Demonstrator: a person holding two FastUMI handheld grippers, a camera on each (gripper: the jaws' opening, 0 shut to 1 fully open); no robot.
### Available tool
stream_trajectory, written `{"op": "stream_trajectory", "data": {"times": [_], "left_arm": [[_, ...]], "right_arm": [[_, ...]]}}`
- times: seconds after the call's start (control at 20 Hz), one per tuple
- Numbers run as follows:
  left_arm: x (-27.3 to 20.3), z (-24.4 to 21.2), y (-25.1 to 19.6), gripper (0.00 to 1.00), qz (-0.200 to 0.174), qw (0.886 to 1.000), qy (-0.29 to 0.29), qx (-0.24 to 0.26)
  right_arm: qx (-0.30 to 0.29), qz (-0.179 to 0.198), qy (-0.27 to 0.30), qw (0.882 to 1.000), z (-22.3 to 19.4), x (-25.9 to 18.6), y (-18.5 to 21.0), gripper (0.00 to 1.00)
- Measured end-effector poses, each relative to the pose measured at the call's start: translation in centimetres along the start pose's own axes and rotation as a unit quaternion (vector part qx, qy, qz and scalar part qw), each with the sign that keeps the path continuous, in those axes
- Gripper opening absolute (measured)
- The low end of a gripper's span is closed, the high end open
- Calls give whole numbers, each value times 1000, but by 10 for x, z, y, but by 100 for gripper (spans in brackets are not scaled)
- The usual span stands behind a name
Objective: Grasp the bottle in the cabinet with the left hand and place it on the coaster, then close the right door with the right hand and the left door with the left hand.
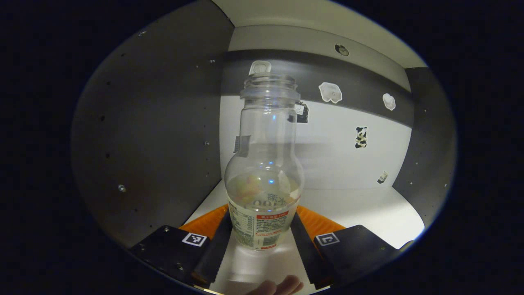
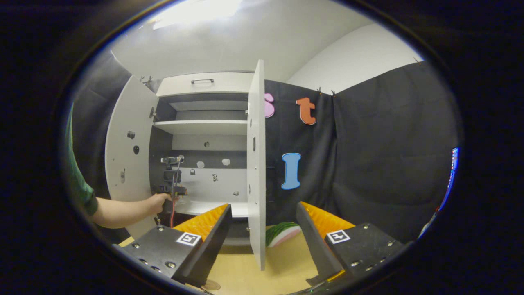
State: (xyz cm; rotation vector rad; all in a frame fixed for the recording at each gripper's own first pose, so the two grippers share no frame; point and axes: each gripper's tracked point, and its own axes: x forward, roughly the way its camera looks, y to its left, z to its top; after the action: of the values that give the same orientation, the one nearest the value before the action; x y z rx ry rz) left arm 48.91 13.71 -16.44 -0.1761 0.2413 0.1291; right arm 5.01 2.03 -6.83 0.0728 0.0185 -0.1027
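Clear plastic, the uncapped bottle stands on the cabinet shelf between the left gripper's spread fingers, seemingly ungripped, while the right gripper, open, frames the right door at twelve o'clock.

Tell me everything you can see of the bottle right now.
The clear plastic bottle stands upright on the white cabinet shelf: no cap, threaded neck, bulbous body, printed label around its base. It looks empty. It sits between the left tool's black fingers, which flank its base; whether they press on it is unclear.
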Motion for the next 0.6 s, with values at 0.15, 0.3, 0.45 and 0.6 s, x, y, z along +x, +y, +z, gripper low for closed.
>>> {"op": "stream_trajectory", "data": {"times": [0.15,0.3,0.45,0.6], "left_arm": [[-45,9,-5,81,-22,999,-28,11],[-102,13,-26,81,-54,996,-55,37],[-162,13,-49,80,-77,993,-81,31],[-213,-1,-68,80,-92,992,-82,28]], "right_arm": [[24,1,11,1000,-8,-20,-11,94],[34,0,20,999,-10,-36,-25,96],[32,6,13,999,-6,-50,-37,97],[43,11,10,999,-10,-60,-46,96]]}}
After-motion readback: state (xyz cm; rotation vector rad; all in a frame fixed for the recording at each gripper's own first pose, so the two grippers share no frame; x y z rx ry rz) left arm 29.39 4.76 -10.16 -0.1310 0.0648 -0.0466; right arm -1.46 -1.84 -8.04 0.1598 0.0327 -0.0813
